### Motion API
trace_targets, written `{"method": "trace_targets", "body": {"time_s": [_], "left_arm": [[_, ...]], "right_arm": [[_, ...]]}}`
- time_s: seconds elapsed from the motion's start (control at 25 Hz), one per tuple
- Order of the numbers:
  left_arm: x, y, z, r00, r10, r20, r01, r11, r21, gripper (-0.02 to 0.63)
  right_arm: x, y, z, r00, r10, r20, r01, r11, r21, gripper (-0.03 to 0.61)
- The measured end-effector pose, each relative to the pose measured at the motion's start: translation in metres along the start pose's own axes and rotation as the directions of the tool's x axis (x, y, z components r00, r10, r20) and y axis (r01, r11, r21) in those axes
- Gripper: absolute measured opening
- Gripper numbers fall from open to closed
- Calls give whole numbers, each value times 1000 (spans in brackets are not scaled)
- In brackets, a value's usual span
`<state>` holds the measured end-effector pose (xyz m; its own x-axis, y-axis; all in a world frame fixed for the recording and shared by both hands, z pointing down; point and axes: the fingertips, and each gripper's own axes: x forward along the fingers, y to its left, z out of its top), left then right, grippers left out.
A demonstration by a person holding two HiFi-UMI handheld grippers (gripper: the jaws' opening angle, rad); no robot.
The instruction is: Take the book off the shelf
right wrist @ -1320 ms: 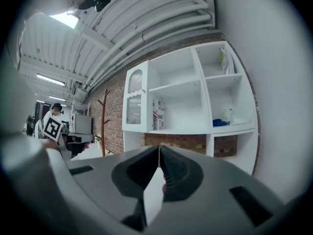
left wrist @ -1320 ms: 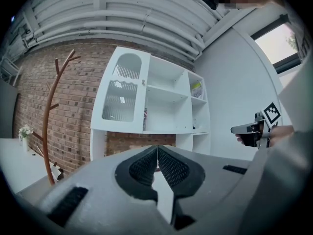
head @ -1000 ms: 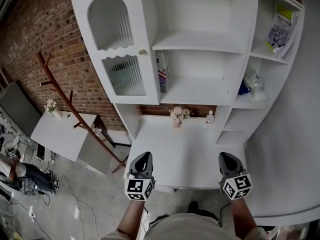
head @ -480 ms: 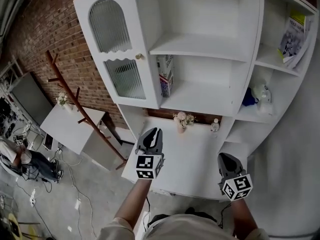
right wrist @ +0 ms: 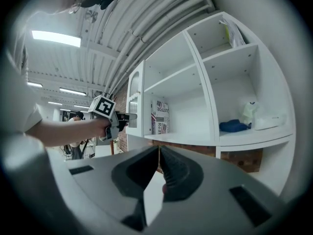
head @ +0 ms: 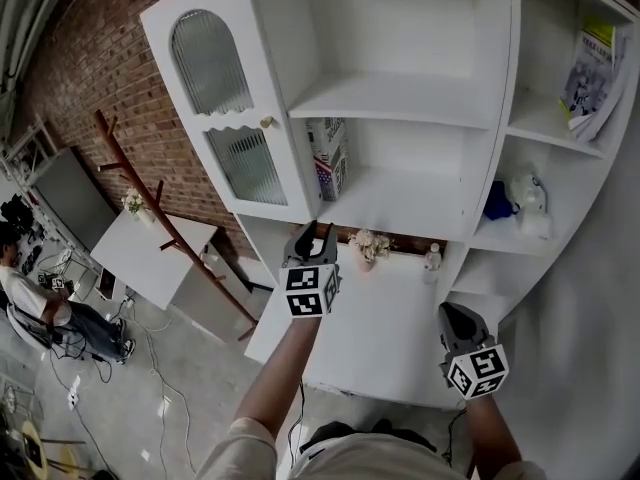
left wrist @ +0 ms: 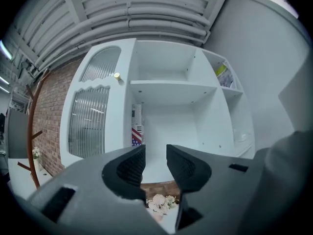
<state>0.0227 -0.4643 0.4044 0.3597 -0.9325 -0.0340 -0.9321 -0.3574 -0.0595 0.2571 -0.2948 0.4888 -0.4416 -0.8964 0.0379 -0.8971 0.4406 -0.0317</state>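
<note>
The book point(head: 328, 156) stands upright at the left end of the cabinet's middle shelf point(head: 400, 200); it has a white cover with a flag pattern low down. My left gripper point(head: 312, 233) is raised just below and in front of it, apart from it. In the left gripper view its jaws point(left wrist: 156, 158) are opening with nothing between them, and the book point(left wrist: 136, 129) shows beyond. My right gripper point(head: 455, 314) hangs low over the desk's right front, jaws shut and empty point(right wrist: 159, 153). The right gripper view also shows the book point(right wrist: 159, 117) and the left gripper point(right wrist: 128, 115).
The cabinet's glass door point(head: 225, 118) stands open at the left. A flower vase point(head: 370, 246) and a small bottle point(head: 432, 258) sit at the back of the white desk point(head: 390, 328). Right-hand shelves hold a magazine point(head: 590, 63), a blue thing point(head: 497, 200) and a white bag point(head: 530, 193). A wooden coat rack point(head: 160, 218) stands left.
My left gripper has risen from the desk's front edge up towards the book's shelf, and its jaws have parted. The right gripper has stayed low.
</note>
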Motion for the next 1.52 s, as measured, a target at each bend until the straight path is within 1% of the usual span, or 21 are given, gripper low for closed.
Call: {"method": "trace_targets", "body": {"time_s": [0.2,0.36,0.48,0.6,0.68,0.8,0.92,1.08,1.32,1.52], "left_arm": [[29,1,2,1000,15,-12,-15,1000,-15,123],[60,-3,-1,999,14,-33,-15,1000,-26,153],[84,5,-8,996,49,-68,-54,995,-80,171],[106,18,-11,990,109,-94,-123,979,-165,195],[116,24,-8,984,149,-98,-166,967,-194,216],[128,30,-2,976,201,-84,-214,957,-197,224],[143,41,-6,964,255,-74,-265,942,-207,224],[157,49,-7,951,295,-89,-308,927,-216,226],[168,54,-6,946,309,-96,-322,928,-188,243],[176,51,-10,953,283,-106,-297,944,-145,250]], "right_arm": [[8,3,0,1000,5,-4,-5,1000,6,31],[15,5,-7,1000,-4,-17,4,1000,5,31],[17,2,-6,1000,-23,-19,23,1000,9,31],[21,-4,3,999,-37,-9,37,999,-7,31],[23,-9,7,999,-47,-4,47,999,-7,31],[28,-12,9,998,-56,0,56,998,-2,31],[35,-14,8,999,-53,1,53,999,0,31],[44,-19,8,999,-43,1,43,999,1,31],[51,-24,8,1000,-28,3,28,1000,5,31],[57,-26,3,1000,-18,-7,18,1000,17,31]]}}
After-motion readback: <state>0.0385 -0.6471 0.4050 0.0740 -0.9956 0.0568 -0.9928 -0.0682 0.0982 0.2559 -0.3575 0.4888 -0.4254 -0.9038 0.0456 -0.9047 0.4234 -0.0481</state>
